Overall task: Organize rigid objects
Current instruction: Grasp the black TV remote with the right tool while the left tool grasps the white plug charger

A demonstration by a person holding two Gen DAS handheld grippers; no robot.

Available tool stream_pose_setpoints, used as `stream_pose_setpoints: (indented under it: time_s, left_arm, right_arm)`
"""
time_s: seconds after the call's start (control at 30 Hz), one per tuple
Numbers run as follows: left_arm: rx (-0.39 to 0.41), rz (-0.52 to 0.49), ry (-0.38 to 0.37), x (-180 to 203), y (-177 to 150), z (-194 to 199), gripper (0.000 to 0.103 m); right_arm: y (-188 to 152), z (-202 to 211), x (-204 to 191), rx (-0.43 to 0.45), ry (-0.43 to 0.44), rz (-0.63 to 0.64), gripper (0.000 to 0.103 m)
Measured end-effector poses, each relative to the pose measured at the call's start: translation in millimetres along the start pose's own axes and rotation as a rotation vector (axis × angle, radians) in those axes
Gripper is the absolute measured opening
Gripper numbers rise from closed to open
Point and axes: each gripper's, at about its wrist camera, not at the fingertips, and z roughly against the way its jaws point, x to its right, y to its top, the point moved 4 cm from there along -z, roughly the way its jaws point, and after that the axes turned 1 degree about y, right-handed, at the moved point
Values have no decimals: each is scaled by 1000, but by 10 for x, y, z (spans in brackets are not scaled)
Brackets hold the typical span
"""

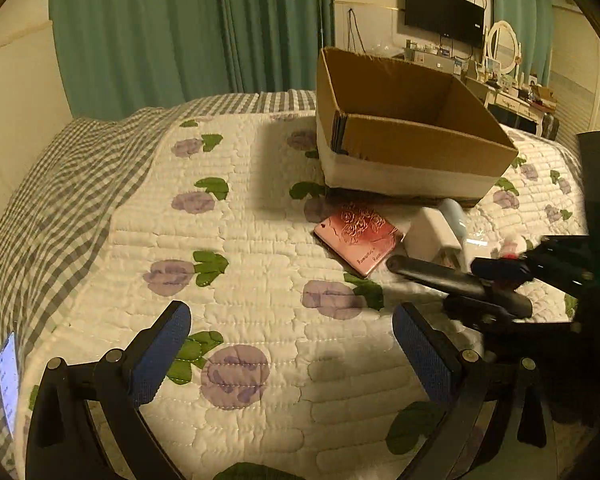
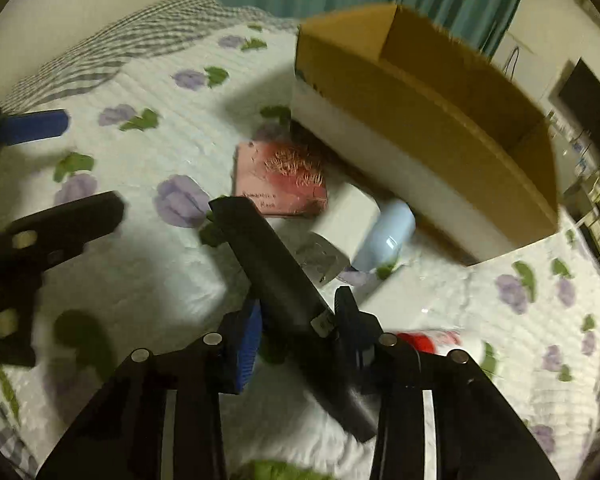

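Observation:
My right gripper (image 2: 298,316) is shut on a long black bar-shaped object (image 2: 276,276) and holds it above the bed; it also shows in the left wrist view (image 1: 456,280). My left gripper (image 1: 290,344) is open and empty over the quilt. An open cardboard box (image 1: 404,120) stands on the bed, also seen in the right wrist view (image 2: 432,120). In front of it lie a pink box (image 1: 358,238), a white box (image 1: 434,236) and a pale blue bottle (image 2: 388,236). A red-and-white item (image 2: 436,342) lies beside my right gripper.
The bed has a floral quilt (image 1: 260,240) and a grey checked cover (image 1: 60,200). A lit phone (image 1: 8,380) lies at the left edge. Green curtains (image 1: 180,32), a TV (image 1: 444,14) and a dresser (image 1: 512,92) stand behind.

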Motion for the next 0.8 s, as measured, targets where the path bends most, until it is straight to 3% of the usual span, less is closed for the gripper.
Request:
stream_pose_setpoints:
  time_s: [0.3,0.8]
  left_arm:
    - [17,-15,-33,175,95,123,103]
    - [-31,-65,-147,1022,360,-472,101]
  right_arm:
    - [-13,627,455,96,28,-189,19]
    - [-34,261,1023,109,130,-361,15]
